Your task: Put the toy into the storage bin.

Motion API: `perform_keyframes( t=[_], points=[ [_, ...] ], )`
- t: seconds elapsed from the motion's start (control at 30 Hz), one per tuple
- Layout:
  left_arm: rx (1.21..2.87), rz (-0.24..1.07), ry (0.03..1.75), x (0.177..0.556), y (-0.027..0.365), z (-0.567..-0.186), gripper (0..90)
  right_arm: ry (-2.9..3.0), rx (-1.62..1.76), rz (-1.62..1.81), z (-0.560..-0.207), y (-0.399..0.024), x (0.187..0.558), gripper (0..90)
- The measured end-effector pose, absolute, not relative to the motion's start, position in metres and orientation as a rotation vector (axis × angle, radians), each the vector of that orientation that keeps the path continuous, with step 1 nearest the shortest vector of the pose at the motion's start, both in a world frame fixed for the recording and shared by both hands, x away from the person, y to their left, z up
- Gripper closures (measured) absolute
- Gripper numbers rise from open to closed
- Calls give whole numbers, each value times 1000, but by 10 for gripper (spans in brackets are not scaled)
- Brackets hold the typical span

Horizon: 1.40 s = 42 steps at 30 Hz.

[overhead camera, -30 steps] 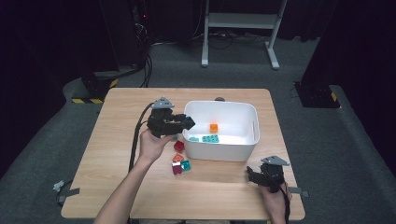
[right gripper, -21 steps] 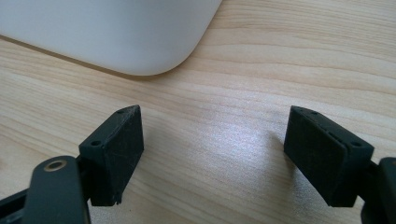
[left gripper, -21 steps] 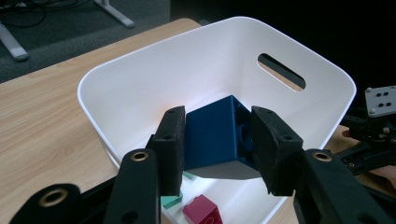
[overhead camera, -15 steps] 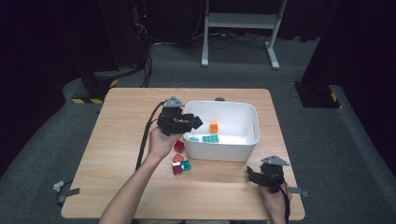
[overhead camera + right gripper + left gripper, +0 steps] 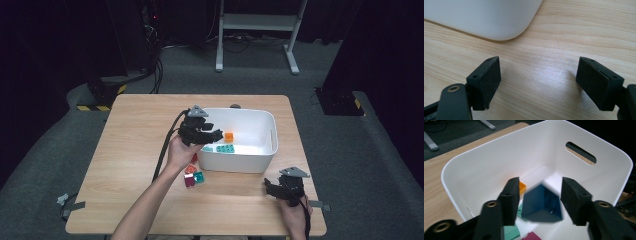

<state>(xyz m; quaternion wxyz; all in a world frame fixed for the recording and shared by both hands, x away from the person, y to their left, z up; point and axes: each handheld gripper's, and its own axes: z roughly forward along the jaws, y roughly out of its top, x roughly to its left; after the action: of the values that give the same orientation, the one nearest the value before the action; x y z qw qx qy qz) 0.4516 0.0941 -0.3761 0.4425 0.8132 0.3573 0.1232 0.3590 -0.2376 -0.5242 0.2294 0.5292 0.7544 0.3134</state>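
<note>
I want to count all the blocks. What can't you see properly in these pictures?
- Blue block, left gripper view: blurred, between the just-opening left claw; whether it still touches the pads is unclear.
- Pink block, left gripper view: cut off by the bottom edge.
- Blocks beside the bin, high view: too small, partly behind the hand.

a light wooden table (image 5: 125, 150) carries a white bin (image 5: 260, 160) right of its middle. just beside the bin's near left corner lie small blocks: an orange-red one (image 5: 190, 169), a teal one (image 5: 199, 176), a dark red one (image 5: 189, 181).
</note>
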Motion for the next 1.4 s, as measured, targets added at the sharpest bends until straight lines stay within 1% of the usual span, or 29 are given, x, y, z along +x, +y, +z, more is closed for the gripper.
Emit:
perform_keyframes(
  t=[0.1, 0.4, 0.9, 1.0, 1.17, 1.4],
  points=[
    [2004, 322, 883, 450, 94, -376, 406, 2076, 1457, 863, -524, -238, 359, 201],
    [1992, 344, 881, 440, 104, -369, 375, 2078, 1456, 861, -524, -238, 359, 201],
    [1941, 411, 900, 418, 135, -361, 365, 2077, 1457, 861, -524, -238, 359, 200],
    [1936, 427, 906, 413, 141, -362, 361, 2078, 1457, 861, -524, -238, 359, 201],
    [1904, 405, 943, 407, 152, -364, 354, 2078, 1457, 861, -524, -238, 359, 200],
    [1887, 459, 975, 391, 168, -372, 353, 2077, 1457, 861, -524, -238, 359, 201]
  ],
)
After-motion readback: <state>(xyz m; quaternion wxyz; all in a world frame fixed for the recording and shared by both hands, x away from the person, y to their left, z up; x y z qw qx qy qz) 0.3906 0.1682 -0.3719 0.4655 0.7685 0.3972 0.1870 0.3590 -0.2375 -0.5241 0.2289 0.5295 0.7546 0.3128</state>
